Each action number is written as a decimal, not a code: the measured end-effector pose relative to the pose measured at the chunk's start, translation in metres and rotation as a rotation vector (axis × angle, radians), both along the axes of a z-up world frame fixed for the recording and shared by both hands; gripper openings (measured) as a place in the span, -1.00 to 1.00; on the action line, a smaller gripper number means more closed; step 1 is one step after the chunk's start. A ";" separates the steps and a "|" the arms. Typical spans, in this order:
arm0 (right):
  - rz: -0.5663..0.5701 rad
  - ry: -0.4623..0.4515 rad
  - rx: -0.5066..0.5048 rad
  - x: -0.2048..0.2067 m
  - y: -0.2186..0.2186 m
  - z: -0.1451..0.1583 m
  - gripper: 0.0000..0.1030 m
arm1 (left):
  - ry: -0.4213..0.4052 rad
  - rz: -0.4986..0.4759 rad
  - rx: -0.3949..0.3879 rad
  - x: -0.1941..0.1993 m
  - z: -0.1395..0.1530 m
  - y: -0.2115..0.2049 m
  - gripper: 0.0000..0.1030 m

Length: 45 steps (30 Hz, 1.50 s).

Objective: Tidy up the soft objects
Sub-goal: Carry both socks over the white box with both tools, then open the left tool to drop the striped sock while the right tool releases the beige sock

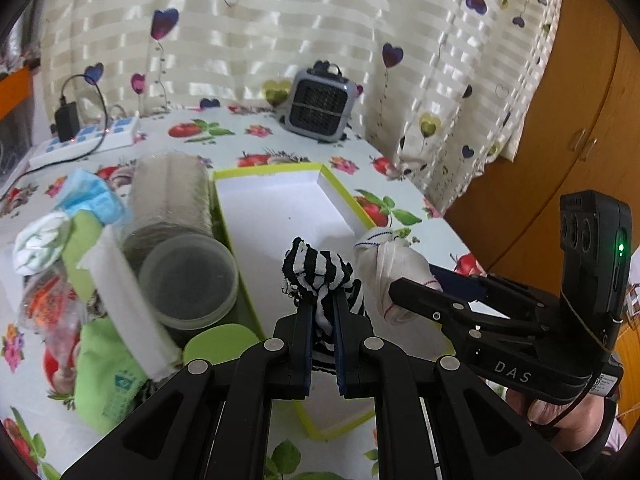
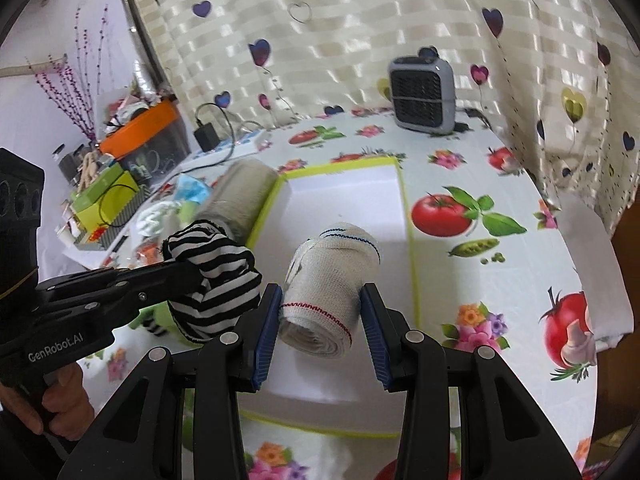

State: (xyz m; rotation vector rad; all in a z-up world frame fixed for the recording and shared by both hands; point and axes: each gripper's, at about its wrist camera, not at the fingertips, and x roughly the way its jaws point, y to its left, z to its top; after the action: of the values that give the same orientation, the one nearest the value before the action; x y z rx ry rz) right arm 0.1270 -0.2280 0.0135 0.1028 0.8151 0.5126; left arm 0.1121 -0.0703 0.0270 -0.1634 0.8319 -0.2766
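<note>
My left gripper [image 1: 323, 312] is shut on a black-and-white striped sock [image 1: 316, 272] and holds it above the white tray with a lime-green rim [image 1: 264, 204]. My right gripper [image 2: 322, 304] is shut on a rolled beige bandage [image 2: 328, 280] with red and blue stitching, held above the same tray [image 2: 344, 192]. The two grippers are side by side: the right gripper [image 1: 404, 292] with its bandage [image 1: 380, 264] shows in the left wrist view, and the left gripper [image 2: 192, 276] with the striped sock [image 2: 216, 276] shows in the right wrist view.
Left of the tray lie a beige fabric roll [image 1: 172, 192], a clear round container [image 1: 188, 280], a blue cloth [image 1: 88, 196], a white-green sock [image 1: 38, 244] and a green bag [image 1: 108, 376]. A grey fan heater [image 1: 320, 104] and a power strip [image 1: 84, 140] stand at the back. A white cloth [image 2: 592, 264] lies right.
</note>
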 end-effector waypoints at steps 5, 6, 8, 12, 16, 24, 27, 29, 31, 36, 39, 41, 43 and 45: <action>-0.011 0.033 -0.018 0.014 -0.006 -0.012 -0.18 | 0.039 -0.029 0.013 0.017 -0.016 -0.009 -0.83; -0.010 0.039 -0.020 0.016 -0.006 -0.014 -0.16 | 0.046 -0.033 0.015 0.019 -0.018 -0.010 -0.83; -0.007 0.051 -0.035 0.021 -0.005 -0.018 -0.16 | 0.060 -0.041 0.016 0.024 -0.023 -0.011 -0.83; -0.011 0.049 -0.060 0.023 -0.005 -0.020 -0.15 | 0.079 -0.051 0.020 0.029 -0.028 -0.013 -0.70; -0.013 0.036 -0.068 0.022 -0.005 -0.018 -0.15 | 0.050 -0.066 0.025 0.026 -0.022 -0.015 -0.52; -0.020 -0.022 -0.059 0.010 -0.005 0.000 -0.14 | 0.005 -0.056 0.026 0.015 -0.005 -0.012 -0.48; -0.015 -0.035 -0.060 0.005 -0.003 0.006 -0.14 | -0.005 -0.046 0.024 0.009 0.000 -0.009 -0.48; -0.013 -0.042 -0.062 0.001 -0.001 0.008 -0.14 | -0.013 -0.044 0.025 0.004 0.003 -0.007 -0.48; -0.009 -0.051 -0.062 -0.003 0.000 0.012 -0.14 | -0.022 -0.041 0.025 -0.002 0.006 -0.006 -0.48; 0.003 -0.073 -0.067 -0.014 0.007 0.021 -0.14 | -0.041 -0.028 0.018 -0.015 0.015 0.001 -0.48; 0.012 -0.083 -0.073 -0.021 0.011 0.024 -0.14 | -0.050 -0.015 0.014 -0.023 0.019 0.005 -0.48; 0.017 -0.087 -0.074 -0.025 0.013 0.026 -0.14 | -0.055 -0.009 0.011 -0.028 0.021 0.008 -0.48; 0.025 -0.095 -0.076 -0.030 0.015 0.029 -0.14 | -0.062 -0.001 0.009 -0.034 0.024 0.011 -0.48; 0.031 -0.104 -0.079 -0.035 0.018 0.032 -0.14 | -0.066 0.008 0.005 -0.040 0.025 0.015 -0.48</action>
State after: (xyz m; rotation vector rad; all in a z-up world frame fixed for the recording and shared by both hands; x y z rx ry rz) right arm 0.0919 -0.2099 0.0457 -0.0091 0.7355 0.5107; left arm 0.0717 -0.0555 0.0523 -0.1518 0.7663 -0.2704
